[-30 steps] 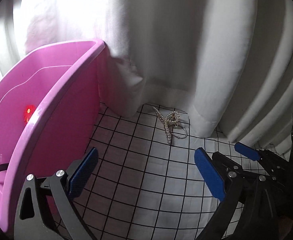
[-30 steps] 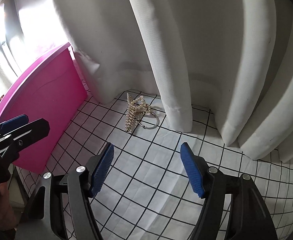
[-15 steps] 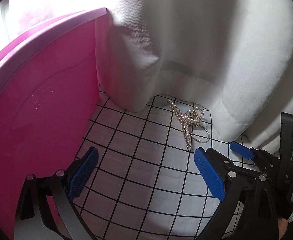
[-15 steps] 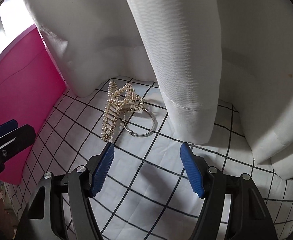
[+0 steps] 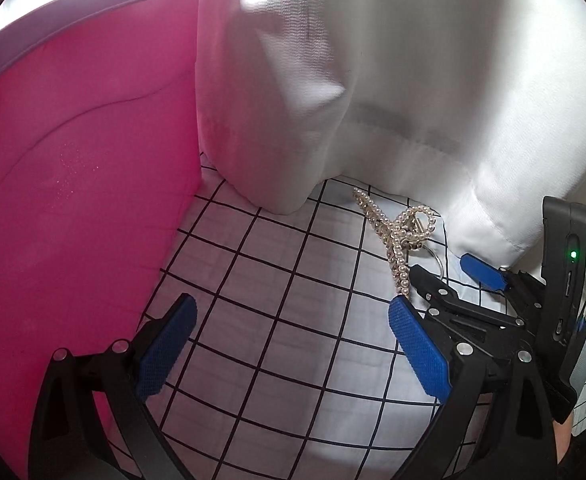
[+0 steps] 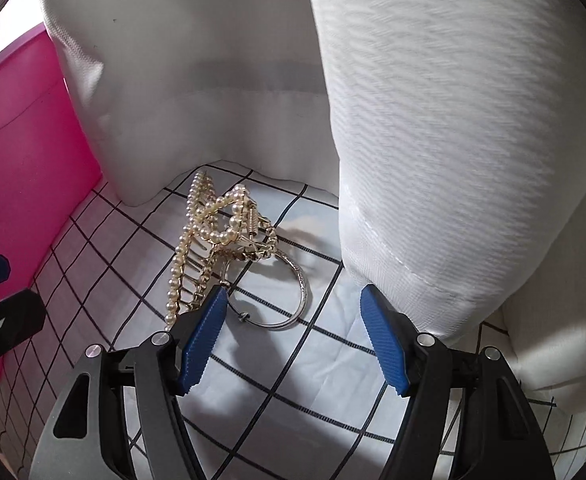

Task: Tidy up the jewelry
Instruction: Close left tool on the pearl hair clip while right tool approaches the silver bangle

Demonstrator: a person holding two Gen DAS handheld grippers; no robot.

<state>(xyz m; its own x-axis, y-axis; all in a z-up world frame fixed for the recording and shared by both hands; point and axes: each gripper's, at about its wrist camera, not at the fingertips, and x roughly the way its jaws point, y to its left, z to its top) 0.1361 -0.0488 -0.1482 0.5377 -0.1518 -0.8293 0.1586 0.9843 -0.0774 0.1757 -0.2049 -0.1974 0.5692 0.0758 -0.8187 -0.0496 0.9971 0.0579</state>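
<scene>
A gold hair claw set with pearls (image 6: 209, 240) lies on the white checked cloth (image 6: 293, 376), with a thin silver bangle (image 6: 289, 300) leaning against it. My right gripper (image 6: 293, 304) is open and empty, low over the bangle, its left fingertip beside the claw. The claw also shows in the left wrist view (image 5: 397, 236), ahead and right of my left gripper (image 5: 289, 312), which is open and empty. The right gripper (image 5: 445, 276) reaches in there from the right. A pink plastic bin (image 5: 73, 184) stands close on the left.
A white curtain (image 6: 433, 140) hangs in folds right behind the jewelry and along the right side, its hem resting on the cloth. The pink bin's wall (image 6: 21, 152) closes off the left.
Both grippers have moved forward and down toward the jewelry. The right gripper now sits right over the bangle. The bin's inside is no longer visible from the left wrist.
</scene>
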